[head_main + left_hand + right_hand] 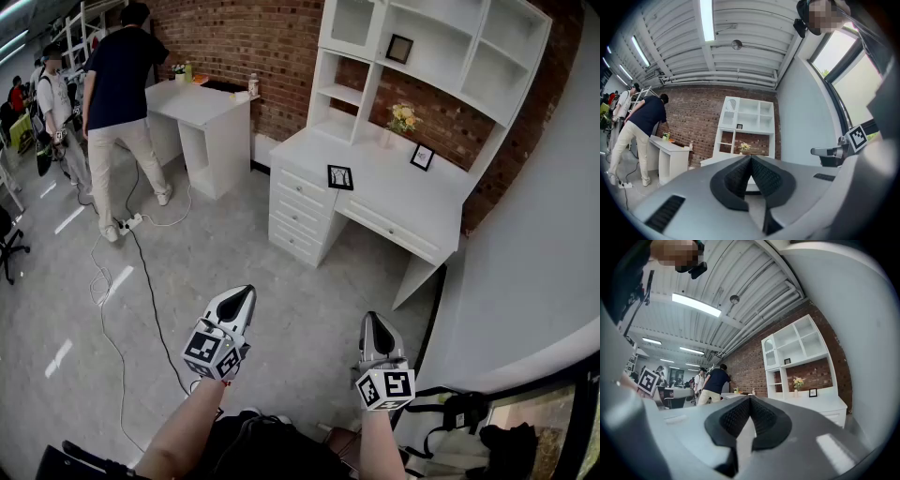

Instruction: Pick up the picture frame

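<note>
Both grippers out side by side over grey floor (pixel 309 272), pointing toward white desk (pixel 394 192), well apart from it. L gripper (pixel 246 294) shut: pads pressed together at tips, nothing between, empty. R gripper (pixel 373 321) likewise shut tight, pads together, nothing held. Marker cubes facing head cam, bare forearms behind. Picture frame (pixel 339 177): small, black, upright on desk top near front edge, above drawer stack (pixel 298 217), touched by neither gripper. 2nd frame (pixel 422 157) upright further back on same desk top, toward rt, close to brick wall (pixel 253 37). 3rd frame (pixel 400 48) up in a compartment of white shelf unit (pixel 441 47) atop desk. No telling the intended one among the three. Vase w/ yellow flowers (pixel 402 118) on desk top, near 2nd frame, to its left. Off to left, separate white table (pixel 202 105) against brick wall, small items on top, too small to ID. Person in dark top & light trousers (pixel 117 84) standing at it, back to cam; more people beyond, far left. Black cable (pixel 150 281) and white cable (pixel 98 277) trailing across floor from power strip (pixel 129 223) by that person's feet toward grippers. Dark bag-like stuff (pixel 469 422) at bottom rt by wall
</note>
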{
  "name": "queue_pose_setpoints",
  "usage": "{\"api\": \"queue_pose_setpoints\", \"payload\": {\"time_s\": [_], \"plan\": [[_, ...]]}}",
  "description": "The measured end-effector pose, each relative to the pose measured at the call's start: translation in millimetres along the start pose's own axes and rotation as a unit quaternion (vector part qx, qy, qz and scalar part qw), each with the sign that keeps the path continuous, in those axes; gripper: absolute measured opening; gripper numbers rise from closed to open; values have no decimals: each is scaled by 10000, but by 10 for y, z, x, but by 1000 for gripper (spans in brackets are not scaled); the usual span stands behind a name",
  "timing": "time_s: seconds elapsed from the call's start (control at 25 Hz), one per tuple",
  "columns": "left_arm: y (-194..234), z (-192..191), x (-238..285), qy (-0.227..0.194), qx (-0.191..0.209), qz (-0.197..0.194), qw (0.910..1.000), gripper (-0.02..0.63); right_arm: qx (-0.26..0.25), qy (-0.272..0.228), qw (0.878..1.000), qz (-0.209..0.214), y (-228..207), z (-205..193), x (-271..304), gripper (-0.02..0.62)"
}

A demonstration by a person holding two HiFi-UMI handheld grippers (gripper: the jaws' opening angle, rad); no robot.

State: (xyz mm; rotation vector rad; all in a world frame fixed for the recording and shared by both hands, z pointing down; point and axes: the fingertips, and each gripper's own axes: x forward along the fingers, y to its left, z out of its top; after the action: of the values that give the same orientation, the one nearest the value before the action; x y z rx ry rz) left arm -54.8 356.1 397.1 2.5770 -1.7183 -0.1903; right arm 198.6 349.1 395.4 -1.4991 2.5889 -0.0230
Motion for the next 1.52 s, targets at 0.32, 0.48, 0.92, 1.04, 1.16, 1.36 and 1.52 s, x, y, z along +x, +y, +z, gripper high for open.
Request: {"api": "queue_pose_setpoints", "payload": {"time_s": [0.32,0.48,0.92,1.04,1.16,1.36,1.52], "plan": [[-187,-72,-9,15,-51,32,10000,5,15,63,10000,36,-70,-42,-138,2],[-241,-81,78,-13,-42,-32,10000,5,80,88,9999,88,-100,-81,-136,2],[52,-313,671,133,-196,-166,9996,5,247,342,9991,-79,-356,-373,372,3],[261,-383,850,219,-242,-152,9994,5,302,466,9984,-106,-393,-503,629,3],[503,-439,1047,273,-318,-99,9991,5,335,568,9978,-109,-435,-610,917,3],[868,-488,1375,334,-373,-64,9987,5,394,673,9969,-111,-503,-728,1376,3],[1106,-538,1606,391,-426,-90,9983,5,434,721,9963,-162,-532,-790,1668,3]]}}
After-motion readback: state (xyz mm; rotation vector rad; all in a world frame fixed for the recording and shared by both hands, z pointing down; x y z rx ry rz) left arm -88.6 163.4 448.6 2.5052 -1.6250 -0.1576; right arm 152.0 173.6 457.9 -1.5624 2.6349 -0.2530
